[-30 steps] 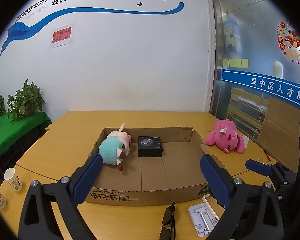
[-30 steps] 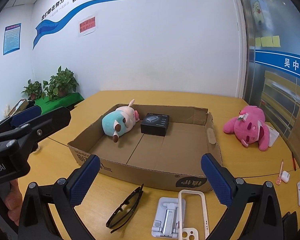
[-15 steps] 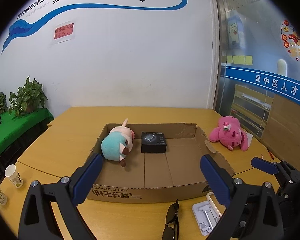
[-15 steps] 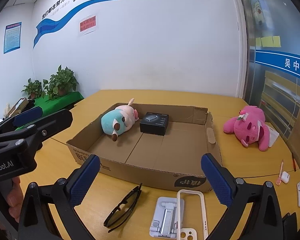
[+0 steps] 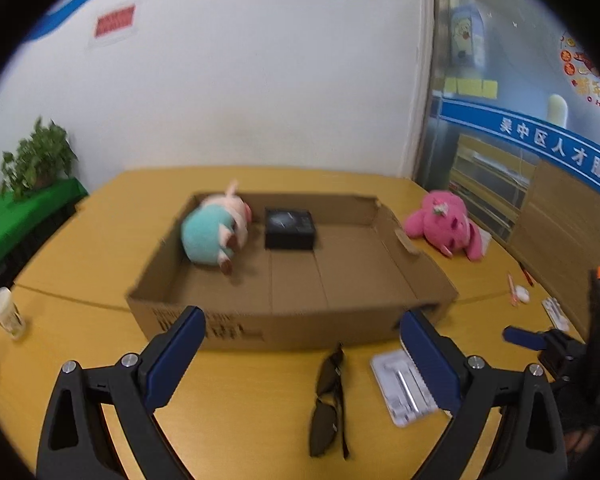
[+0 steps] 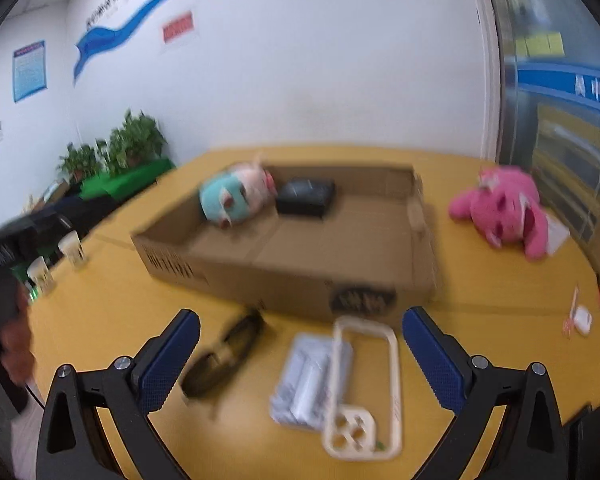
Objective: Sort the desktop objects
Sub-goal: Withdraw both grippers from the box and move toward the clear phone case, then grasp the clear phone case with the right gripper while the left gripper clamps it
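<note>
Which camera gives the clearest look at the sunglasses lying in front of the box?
The left wrist view: the sunglasses lie sharp between the left fingers, both lenses distinct. The right wrist view shows them too, beside the white stand, but smeared by motion blur.

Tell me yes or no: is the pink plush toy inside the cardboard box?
No. The pink plush toy lies on the table outside the right wall of the cardboard box.

R-wrist view motion-blurred – sunglasses, box print unreadable.
</note>
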`<control>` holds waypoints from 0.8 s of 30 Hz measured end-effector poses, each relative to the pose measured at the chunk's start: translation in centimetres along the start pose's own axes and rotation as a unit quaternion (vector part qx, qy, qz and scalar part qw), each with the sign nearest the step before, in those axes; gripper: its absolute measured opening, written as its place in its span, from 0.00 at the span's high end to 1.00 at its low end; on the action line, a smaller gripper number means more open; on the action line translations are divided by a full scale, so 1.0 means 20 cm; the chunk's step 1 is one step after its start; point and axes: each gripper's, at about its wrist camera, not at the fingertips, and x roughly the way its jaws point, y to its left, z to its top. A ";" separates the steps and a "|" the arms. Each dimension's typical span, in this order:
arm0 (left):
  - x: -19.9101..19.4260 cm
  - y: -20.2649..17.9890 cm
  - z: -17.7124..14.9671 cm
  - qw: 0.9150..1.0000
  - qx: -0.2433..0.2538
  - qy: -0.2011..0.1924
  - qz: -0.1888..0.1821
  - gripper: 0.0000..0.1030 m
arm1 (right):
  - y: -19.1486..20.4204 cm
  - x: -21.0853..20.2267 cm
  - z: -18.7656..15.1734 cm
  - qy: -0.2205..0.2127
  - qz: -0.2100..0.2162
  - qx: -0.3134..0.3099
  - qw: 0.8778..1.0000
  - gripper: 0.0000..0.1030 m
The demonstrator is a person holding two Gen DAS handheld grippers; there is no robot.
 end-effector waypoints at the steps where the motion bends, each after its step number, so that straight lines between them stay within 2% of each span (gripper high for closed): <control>1: 0.02 -0.01 -0.04 1.000 0.000 0.014 -0.008 0.04 | -0.06 0.04 -0.06 0.026 0.000 0.010 1.000 0.00; 5: 0.10 -0.05 -0.15 0.997 -0.016 0.063 -0.040 0.04 | -0.17 0.15 -0.26 0.102 0.018 0.029 0.994 0.00; 8: 0.13 -0.07 -0.20 0.994 -0.020 0.087 -0.061 0.05 | -0.16 0.22 -0.33 0.129 0.019 0.017 0.991 0.00; 11: 0.13 -0.09 -0.23 0.993 -0.015 0.094 -0.071 0.05 | -0.15 0.28 -0.35 0.135 0.019 0.016 0.991 0.04; 13: 0.12 -0.09 -0.25 0.992 -0.012 0.097 -0.075 0.05 | -0.17 0.33 -0.36 0.142 0.017 0.022 0.989 0.22; 16: 0.13 -0.09 -0.26 0.992 -0.012 0.100 -0.079 0.05 | -0.21 0.36 -0.38 0.157 0.023 0.036 0.987 0.43; 18: 0.13 -0.09 -0.27 0.991 -0.016 0.102 -0.086 0.04 | -0.24 0.34 -0.39 0.157 0.030 0.044 0.986 0.50; 21: 0.15 -0.12 -0.28 0.989 -0.013 0.109 -0.102 0.04 | -0.25 0.31 -0.41 0.156 0.038 0.047 0.986 0.52; 24: 0.16 -0.16 -0.29 0.986 -0.004 0.114 -0.120 0.04 | -0.23 0.26 -0.44 0.162 0.028 0.029 0.986 0.53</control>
